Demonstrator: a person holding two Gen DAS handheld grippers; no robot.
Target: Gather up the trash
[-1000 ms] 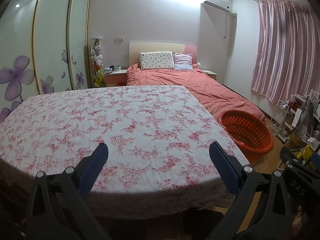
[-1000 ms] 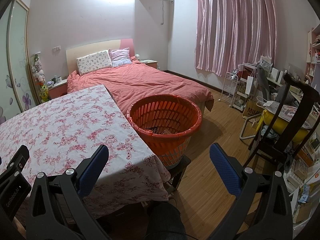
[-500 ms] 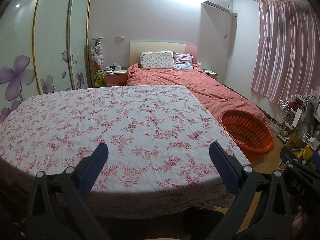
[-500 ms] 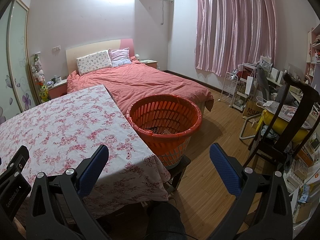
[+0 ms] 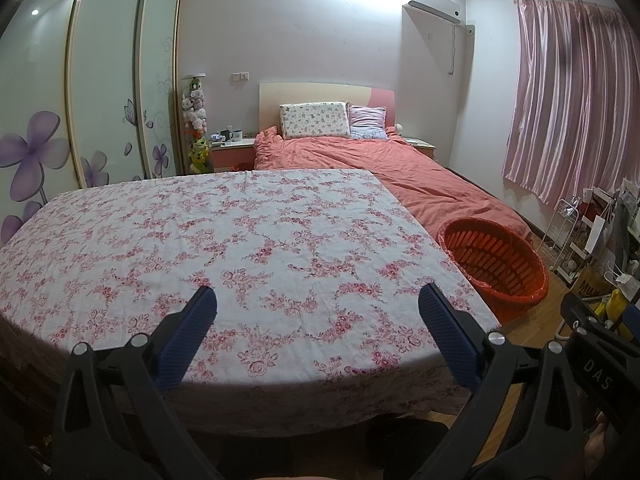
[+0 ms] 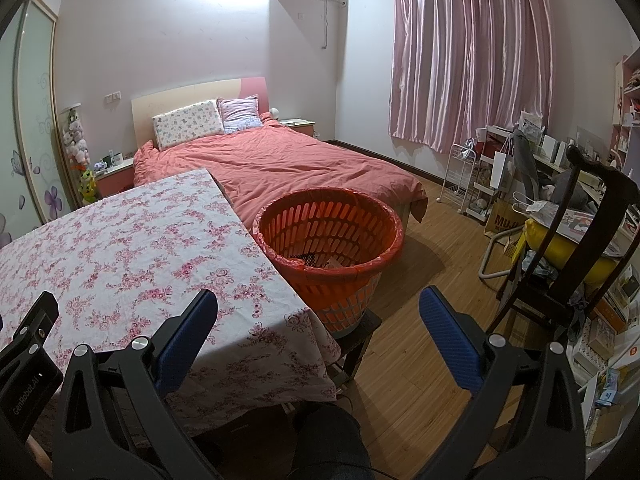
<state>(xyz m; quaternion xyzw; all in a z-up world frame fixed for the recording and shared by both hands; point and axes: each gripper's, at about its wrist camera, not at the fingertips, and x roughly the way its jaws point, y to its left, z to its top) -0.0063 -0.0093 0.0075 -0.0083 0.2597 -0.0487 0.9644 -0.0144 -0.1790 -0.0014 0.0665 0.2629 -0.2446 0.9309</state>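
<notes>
While both grippers hung over the near edge of the floral-clothed surface (image 5: 248,240), the left gripper (image 5: 316,312) and the right gripper (image 6: 318,312) each had their blue fingers (image 5: 188,332) spread wide apart with nothing between them. No trash showed anywhere on the cloth. The only scraps in sight lay at the bottom of the orange basket (image 6: 280,232), centre of the right wrist view, just beside the surface's right edge and lined with a red bag; a dark piece and a pale wrapper (image 6: 334,262) could be made out there. Such scraps looked light, thin and crushable, so a pinch across a raised fold should suit. The basket's slatted plastic wall seemed stiff enough to grasp at the rim.
</notes>
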